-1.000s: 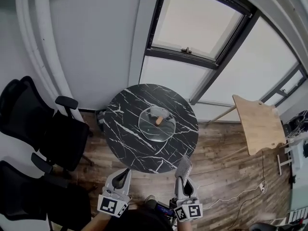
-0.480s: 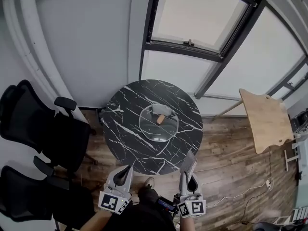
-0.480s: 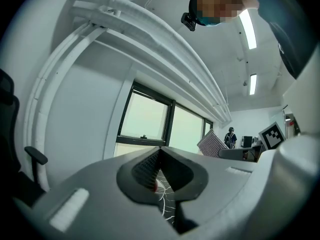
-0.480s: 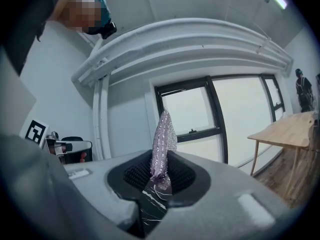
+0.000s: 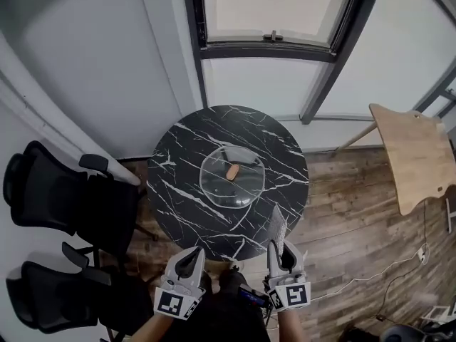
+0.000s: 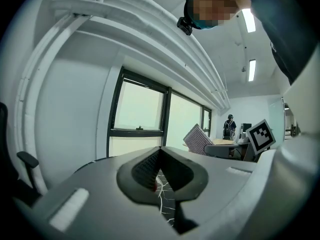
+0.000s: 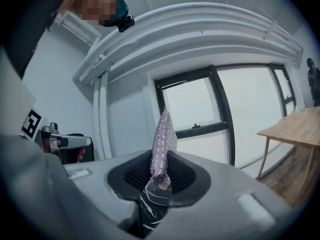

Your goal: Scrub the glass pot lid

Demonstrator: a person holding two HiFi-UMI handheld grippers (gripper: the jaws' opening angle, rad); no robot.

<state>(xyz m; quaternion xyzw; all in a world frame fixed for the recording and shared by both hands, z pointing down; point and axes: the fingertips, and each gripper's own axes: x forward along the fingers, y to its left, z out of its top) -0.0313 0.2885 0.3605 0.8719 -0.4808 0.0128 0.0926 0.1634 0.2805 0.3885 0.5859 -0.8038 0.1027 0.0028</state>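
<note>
Table (image 5: 178,184): round, black marble top, in the middle of the head view, with a window on the far side and two black chairs (image 5: 71,205) at its left.
Lid (image 5: 228,189): glass, lying flat near the table's centre with its wooden knob (image 5: 233,169) up; nothing touched it.
Left gripper (image 5: 194,254): at the near edge of the table, left of the lid and well apart from it; fingers (image 6: 145,166) clenched together with nothing between them.
Right gripper (image 5: 276,248): at the near edge, right of the left one; fingers (image 7: 182,171) grasping a scrubber (image 7: 164,134).
Scrubber: a glittery mesh pad standing up out of the fingers; in the head view its tip overlapped the table's near rim, short of the lid.
Change over the last second: both grippers had moved forward toward the table, side by side, grips unaltered; the table and lid had grown larger and more central in the head view.
Meaning for the task: judged an approach stage; the tool was in hand, but scrubbing had not begun.
Next need, as a judgement: the scrubber had to reach the glass, and the empty left gripper probably had to steady the lid, likely at the knob.
</note>
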